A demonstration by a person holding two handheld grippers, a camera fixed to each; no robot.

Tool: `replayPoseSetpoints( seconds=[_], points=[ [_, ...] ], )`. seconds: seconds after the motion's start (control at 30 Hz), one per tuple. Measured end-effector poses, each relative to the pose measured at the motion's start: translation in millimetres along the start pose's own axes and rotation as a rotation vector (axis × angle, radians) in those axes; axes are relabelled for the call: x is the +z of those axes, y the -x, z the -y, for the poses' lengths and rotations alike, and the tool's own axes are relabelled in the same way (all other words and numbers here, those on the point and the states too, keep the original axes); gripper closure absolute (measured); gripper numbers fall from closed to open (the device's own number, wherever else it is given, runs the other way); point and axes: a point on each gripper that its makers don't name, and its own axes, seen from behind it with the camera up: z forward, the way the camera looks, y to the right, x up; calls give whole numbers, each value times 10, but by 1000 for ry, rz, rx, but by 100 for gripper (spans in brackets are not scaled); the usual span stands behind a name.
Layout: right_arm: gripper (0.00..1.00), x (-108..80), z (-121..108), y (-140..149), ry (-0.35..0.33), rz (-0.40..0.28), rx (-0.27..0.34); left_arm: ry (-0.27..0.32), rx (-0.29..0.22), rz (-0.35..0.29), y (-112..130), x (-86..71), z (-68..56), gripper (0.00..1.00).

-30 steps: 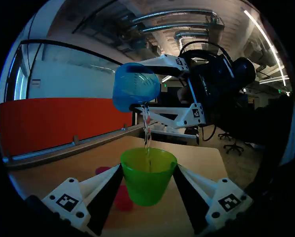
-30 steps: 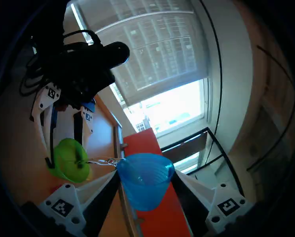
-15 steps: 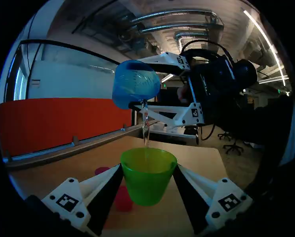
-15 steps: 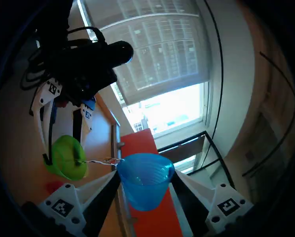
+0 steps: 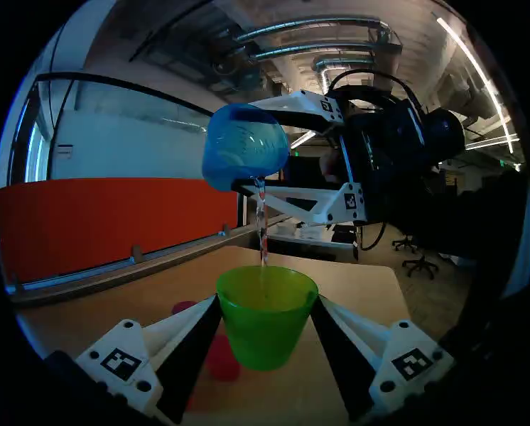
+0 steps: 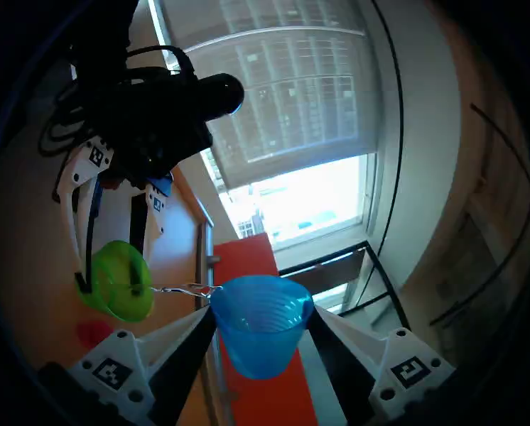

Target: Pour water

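My left gripper (image 5: pixel 265 334) is shut on a green cup (image 5: pixel 266 323), held upright just above the wooden table (image 5: pixel 357 280). Over it, my right gripper (image 5: pixel 261 153) is shut on a tipped blue cup (image 5: pixel 244 149), and a thin stream of water (image 5: pixel 262 227) falls from its rim into the green cup. In the right gripper view, the blue cup (image 6: pixel 261 334) sits between my own fingers (image 6: pixel 158 348), the water stream (image 6: pixel 183 289) runs across to the green cup (image 6: pixel 117 280), and the left gripper (image 6: pixel 112 284) holds that cup.
Two pink discs (image 5: pixel 221 357) lie on the table behind the green cup. An orange partition (image 5: pixel 109 220) runs along the table's far side. A bright window (image 6: pixel 300 199) stands beyond it. Office chairs (image 5: pixel 418 263) stand on the floor to the right.
The blue cup has tipped slightly further and the water keeps flowing. The green cup stays in place.
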Motion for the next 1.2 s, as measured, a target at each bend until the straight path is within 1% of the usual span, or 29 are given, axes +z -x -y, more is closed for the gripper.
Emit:
replayPoseSetpoints(
  seconds=[0.63, 1.2],
  points=[
    [9, 35, -47, -6, 9, 3, -69, 0, 7, -3, 7, 2, 14, 14],
    [9, 57, -94, -4, 19, 8, -147, -2, 12, -6, -6, 10, 16, 14]
  ],
)
